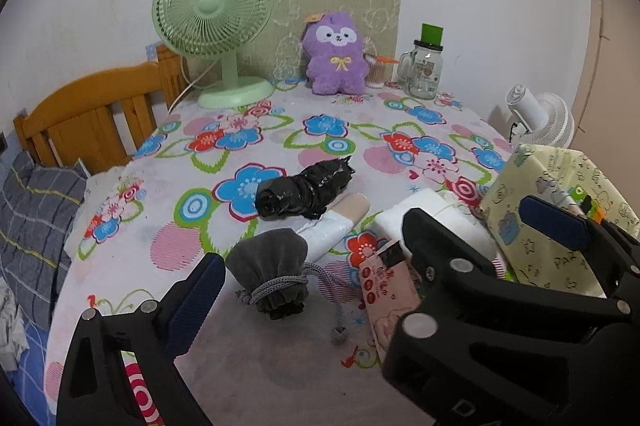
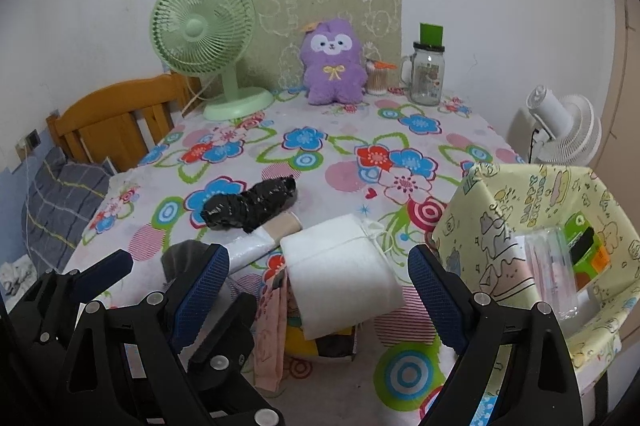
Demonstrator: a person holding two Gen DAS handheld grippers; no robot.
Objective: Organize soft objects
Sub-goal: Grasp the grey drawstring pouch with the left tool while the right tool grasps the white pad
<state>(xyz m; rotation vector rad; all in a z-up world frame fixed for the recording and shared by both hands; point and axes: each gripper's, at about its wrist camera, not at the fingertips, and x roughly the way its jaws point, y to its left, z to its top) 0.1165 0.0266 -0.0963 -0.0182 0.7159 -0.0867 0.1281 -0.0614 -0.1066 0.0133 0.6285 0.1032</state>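
Note:
A grey drawstring pouch (image 1: 272, 274) lies on the floral table, just right of my left gripper's left finger (image 1: 196, 302). My left gripper (image 1: 304, 266) is open and empty above it. A black plastic bundle (image 1: 304, 192) and a white-and-beige roll (image 1: 336, 226) lie behind. A white folded cloth tied with string (image 2: 340, 270) sits between the fingers of my right gripper (image 2: 316, 282), which is open. A pink patterned cloth (image 2: 272, 326) lies under it. The yellow cartoon-print box (image 2: 520, 246) stands at the right and holds packets.
A green fan (image 1: 212, 22), a purple plush (image 1: 336, 58), a cotton swab tub (image 2: 378, 78) and a glass jar (image 1: 426, 70) stand at the table's back. A white fan (image 2: 564, 130) is off the right edge. A wooden headboard (image 1: 92, 118) and bedding are at left.

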